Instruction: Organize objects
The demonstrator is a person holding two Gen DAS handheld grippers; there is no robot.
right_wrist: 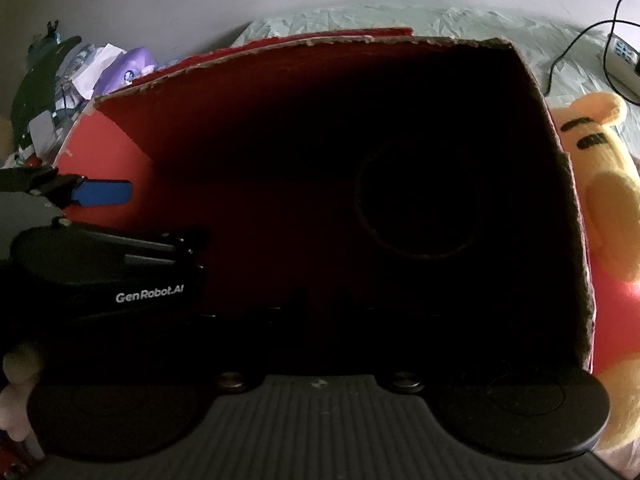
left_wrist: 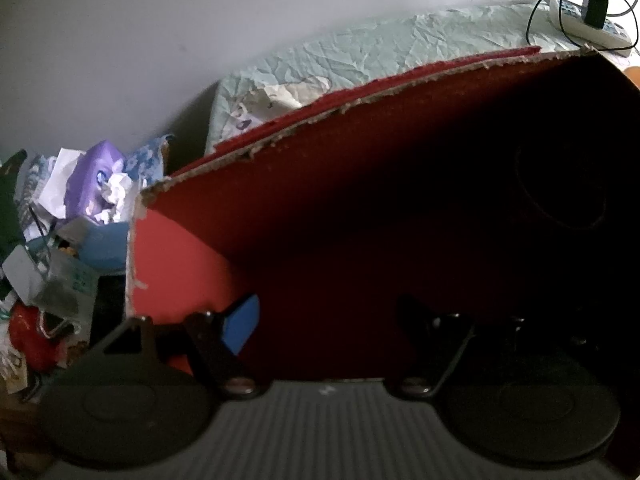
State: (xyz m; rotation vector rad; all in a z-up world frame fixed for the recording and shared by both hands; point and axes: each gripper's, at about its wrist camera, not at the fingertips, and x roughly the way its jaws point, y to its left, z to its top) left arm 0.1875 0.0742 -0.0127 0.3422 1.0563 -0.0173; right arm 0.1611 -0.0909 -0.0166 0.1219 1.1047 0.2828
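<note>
A red cardboard box (left_wrist: 192, 256) with torn edges fills both views, and its inside (right_wrist: 180, 128) is very dark. My left gripper (left_wrist: 336, 324) reaches into it, open, its blue-padded finger (left_wrist: 240, 326) close to the box's left wall. The right wrist view shows that left gripper (right_wrist: 156, 216) from the side, jaws apart with nothing seen between them. My right gripper (right_wrist: 324, 300) points into the dark box. Its fingers are faint silhouettes, so their state is unclear. A dark round outline (right_wrist: 416, 204) shows deep inside the box.
A yellow plush toy in a red shirt (right_wrist: 608, 200) leans against the box's right outer wall. Left of the box is a cluttered pile with a purple tissue pack (left_wrist: 96, 176). Behind it lies a crumpled pale green sheet (left_wrist: 400, 52) with a power strip and charger (left_wrist: 592, 20).
</note>
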